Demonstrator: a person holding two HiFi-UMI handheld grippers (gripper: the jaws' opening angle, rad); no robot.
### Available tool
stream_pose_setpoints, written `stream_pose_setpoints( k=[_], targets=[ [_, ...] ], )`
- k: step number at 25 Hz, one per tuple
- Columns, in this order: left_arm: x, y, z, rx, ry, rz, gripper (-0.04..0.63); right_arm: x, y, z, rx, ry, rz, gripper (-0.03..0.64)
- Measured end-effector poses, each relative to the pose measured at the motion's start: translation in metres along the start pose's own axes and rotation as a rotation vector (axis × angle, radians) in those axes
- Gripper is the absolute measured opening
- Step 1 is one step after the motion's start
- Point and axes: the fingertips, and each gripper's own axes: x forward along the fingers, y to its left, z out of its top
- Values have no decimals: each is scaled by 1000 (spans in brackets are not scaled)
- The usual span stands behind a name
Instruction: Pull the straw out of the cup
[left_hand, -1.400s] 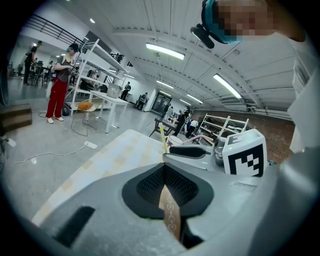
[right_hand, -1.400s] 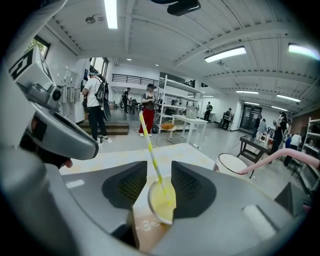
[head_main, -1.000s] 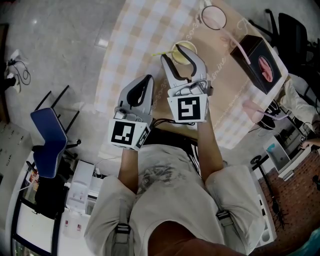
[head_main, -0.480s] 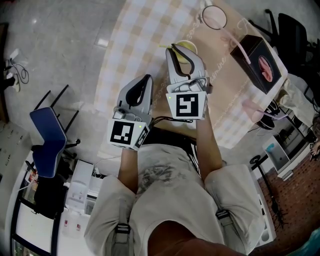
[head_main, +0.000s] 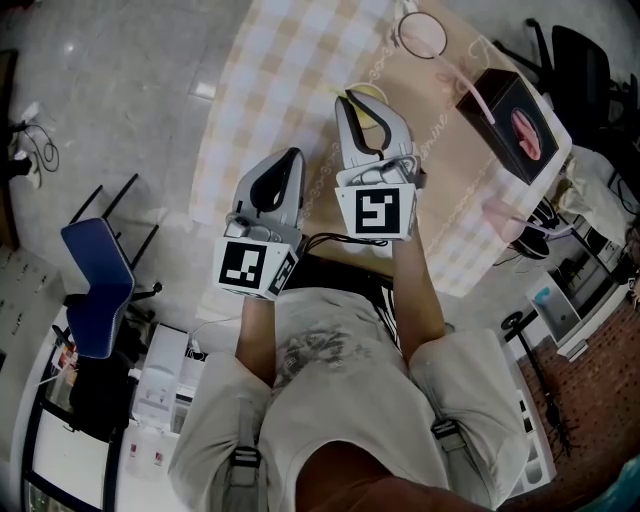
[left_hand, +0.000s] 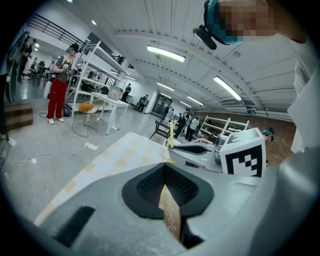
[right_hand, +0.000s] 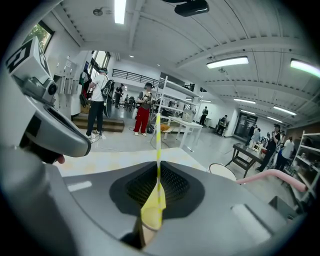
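Observation:
A yellow cup (head_main: 376, 93) stands on the checked tablecloth (head_main: 260, 90), mostly hidden behind my right gripper (head_main: 349, 97). In the right gripper view the jaws of that gripper (right_hand: 158, 166) are closing, their pads pressed on a thin yellow-striped straw (right_hand: 158, 135) that rises upright between them; the cup's yellow rim (right_hand: 150, 220) shows below. My left gripper (head_main: 290, 157) rests lower left of the cup with its jaws together and nothing between them (left_hand: 166, 165). The left gripper view shows the straw (left_hand: 171, 134) at the right gripper's tip.
A round clear-rimmed dish (head_main: 428, 34) with a pink tube sits at the table's far end, beside a black box (head_main: 515, 115). A blue chair (head_main: 95, 285) stands on the floor at the left. People and shelving fill the hall behind.
My right gripper's jaws went from wide open around the cup's top to closed on the straw. The left gripper has stayed where it was.

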Motion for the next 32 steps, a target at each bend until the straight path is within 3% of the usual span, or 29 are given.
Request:
stream_pose_setpoints(
  k=[32],
  targets=[
    [-43, -43, 53, 111, -112, -48, 5, -72, -6, 53, 15, -118, -75, 31]
  ],
)
